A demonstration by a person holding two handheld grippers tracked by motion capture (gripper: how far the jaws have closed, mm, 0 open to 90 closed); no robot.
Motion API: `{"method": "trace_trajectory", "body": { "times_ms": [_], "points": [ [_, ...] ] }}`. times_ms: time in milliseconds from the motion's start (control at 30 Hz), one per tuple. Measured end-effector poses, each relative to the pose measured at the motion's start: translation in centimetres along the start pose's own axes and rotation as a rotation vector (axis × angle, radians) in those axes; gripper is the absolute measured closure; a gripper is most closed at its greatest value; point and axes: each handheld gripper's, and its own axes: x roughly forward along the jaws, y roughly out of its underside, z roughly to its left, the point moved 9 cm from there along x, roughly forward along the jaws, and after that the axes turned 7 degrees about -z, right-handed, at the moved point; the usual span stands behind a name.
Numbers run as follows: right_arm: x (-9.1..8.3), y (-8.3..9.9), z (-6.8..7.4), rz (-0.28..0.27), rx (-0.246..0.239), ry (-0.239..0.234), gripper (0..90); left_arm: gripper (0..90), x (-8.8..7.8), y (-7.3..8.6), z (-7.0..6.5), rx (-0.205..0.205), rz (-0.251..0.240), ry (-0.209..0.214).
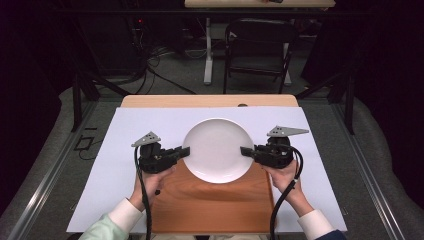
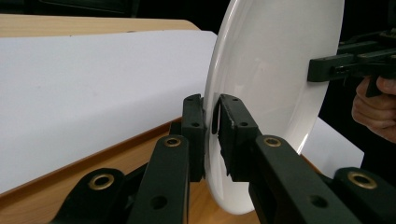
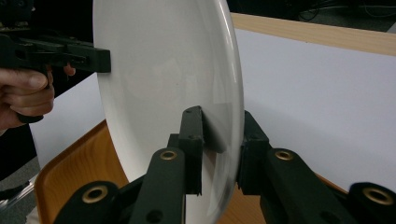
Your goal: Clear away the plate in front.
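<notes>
white plate [image 1: 218,149] mid-table, over far edge of wooden board [image 1: 210,205], on white sheet [image 1: 125,135]. left gripper [image 1: 184,152] clamped on plate's left rim, right gripper [image 1: 245,150] clamped on right rim.

no readable text, labels or numbers

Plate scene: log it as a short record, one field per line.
object: white plate, no food on it
left gripper: shut on the plate's left rim
right gripper: shut on the plate's right rim
hold: both grippers, opposite edges
below: wooden board on a white sheet
background: black chair beyond the table
</notes>
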Motion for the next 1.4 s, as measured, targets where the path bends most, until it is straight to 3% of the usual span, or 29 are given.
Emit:
{"method": "trace_trajectory", "body": {
  "times_ms": [900,1400],
  "points": [
    [-0.6,1.2,3.0,0.041,-0.023,-0.043,78.1,80.5,-2.6,1.4,-0.8,-0.01,0.022,0.021],
    [-1.0,2.2,3.8,0.079,-0.035,-0.05,78.2,80.4,-3.3,2.3,-1.2,-0.019,0.05,0.038]
  ]
}}
